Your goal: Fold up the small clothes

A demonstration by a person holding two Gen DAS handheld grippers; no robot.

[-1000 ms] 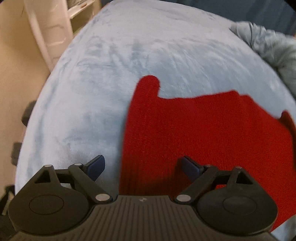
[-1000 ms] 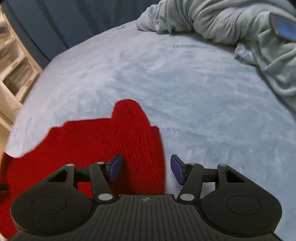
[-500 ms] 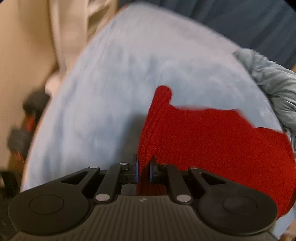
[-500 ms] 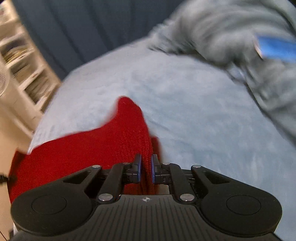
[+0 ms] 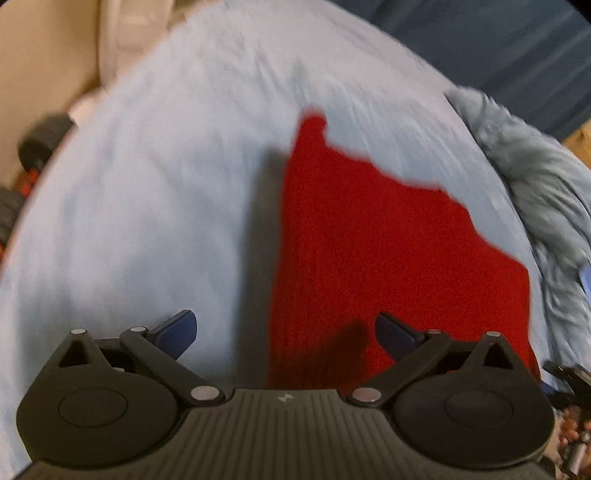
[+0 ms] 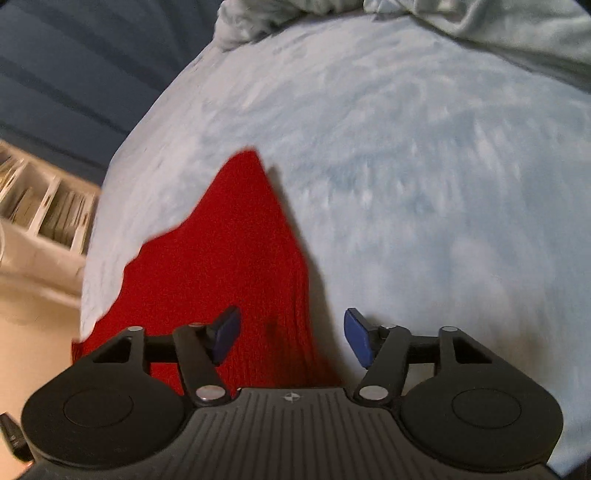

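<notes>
A red knit garment (image 5: 369, 251) lies flat on the pale blue fleece bed cover (image 5: 166, 184). In the left wrist view my left gripper (image 5: 286, 334) hovers over the garment's left edge, jaws opening wide, the edge lying between the blue pads untouched. In the right wrist view the same red garment (image 6: 229, 258) runs to a point away from me. My right gripper (image 6: 291, 334) hangs over its right edge, jaws opening, the blue pads (image 6: 356, 338) apart with the cloth's edge loose between them.
A crumpled grey-blue blanket (image 5: 535, 177) is heaped at the bed's right side and shows again as the blanket (image 6: 480, 22) along the top. A white shelf unit (image 6: 44, 206) stands left of the bed. Dark curtain (image 6: 74, 74) behind.
Both grippers closed on the garment's side edges half a second ago and have now released them and opened. The views have shifted and rolled over the cloth.
</notes>
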